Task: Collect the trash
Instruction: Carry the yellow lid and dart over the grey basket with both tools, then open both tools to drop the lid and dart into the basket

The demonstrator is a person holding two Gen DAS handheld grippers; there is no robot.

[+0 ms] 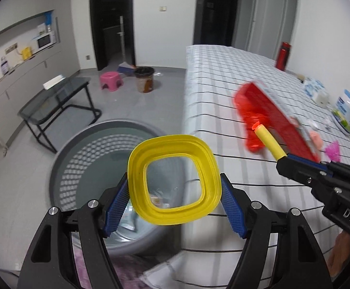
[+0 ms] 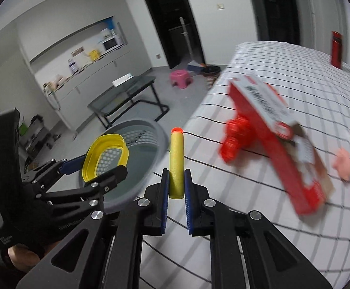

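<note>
My left gripper is shut on a yellow plastic ring lid and holds it above the grey mesh waste bin beside the table. It also shows in the right wrist view, with the lid over the bin. My right gripper is shut on a yellow foam dart with an orange tip, held over the table edge next to the bin. In the left wrist view the dart sticks out of the right gripper.
A checked tablecloth carries a red box, a red plastic piece, pink scraps, a red bottle and a white jar. On the floor stand a glass side table, a pink stool and a brown bin.
</note>
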